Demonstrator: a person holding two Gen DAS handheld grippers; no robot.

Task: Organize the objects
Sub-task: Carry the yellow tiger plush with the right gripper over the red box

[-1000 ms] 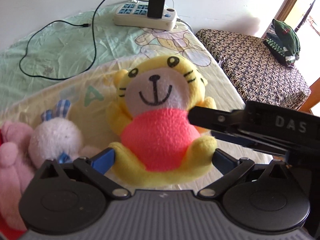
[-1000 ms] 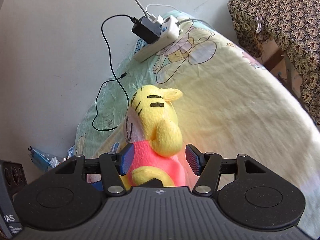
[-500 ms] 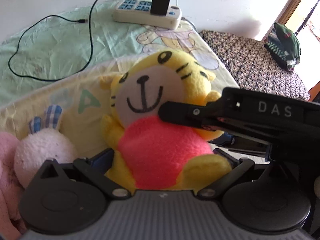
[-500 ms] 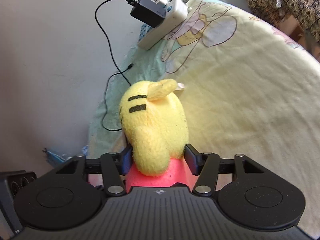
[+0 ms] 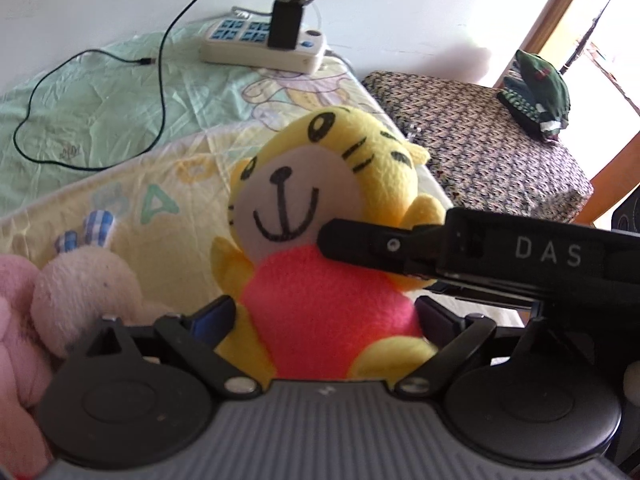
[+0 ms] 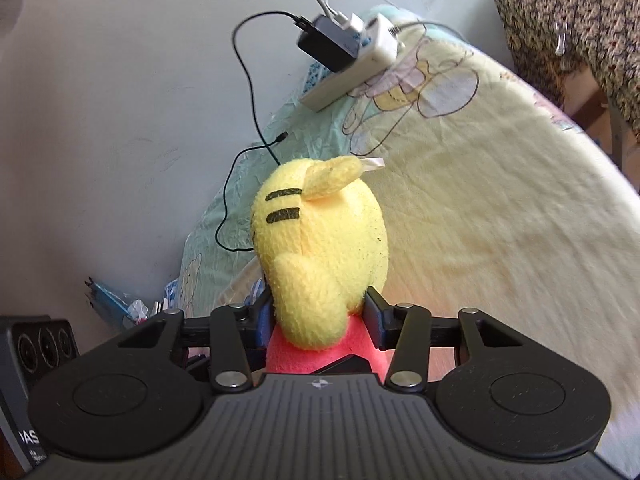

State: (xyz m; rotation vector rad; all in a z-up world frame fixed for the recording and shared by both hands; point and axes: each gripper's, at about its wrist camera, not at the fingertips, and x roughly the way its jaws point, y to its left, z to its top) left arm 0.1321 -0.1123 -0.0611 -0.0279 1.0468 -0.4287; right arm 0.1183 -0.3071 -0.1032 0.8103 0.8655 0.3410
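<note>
A yellow tiger plush point(image 5: 320, 184) with a pink belly sits upright on the bed sheet point(image 5: 100, 120), facing the left wrist camera. My left gripper point(image 5: 324, 316) is open, and its blue-padded fingers flank the plush's lower body. My right gripper point(image 6: 318, 316) is shut on the plush at the neck and arm, from the plush's side. One of its black fingers point(image 5: 360, 244) crosses the plush's chest in the left wrist view. In the right wrist view the yellow tiger plush point(image 6: 320, 248) shows the side of its head.
A white rabbit plush point(image 5: 84, 280) and a pink plush point(image 5: 16, 340) lie just left of the tiger. A power strip point(image 5: 264, 46) with a black charger and a black cable point(image 5: 160, 80) lies by the wall. A patterned covered stool point(image 5: 480, 152) with a green hat point(image 5: 540, 88) stands right of the bed.
My right gripper reached in from the right and shut on the tiger plush. The plush now stands more upright and tilted, and both cameras sit closer to it.
</note>
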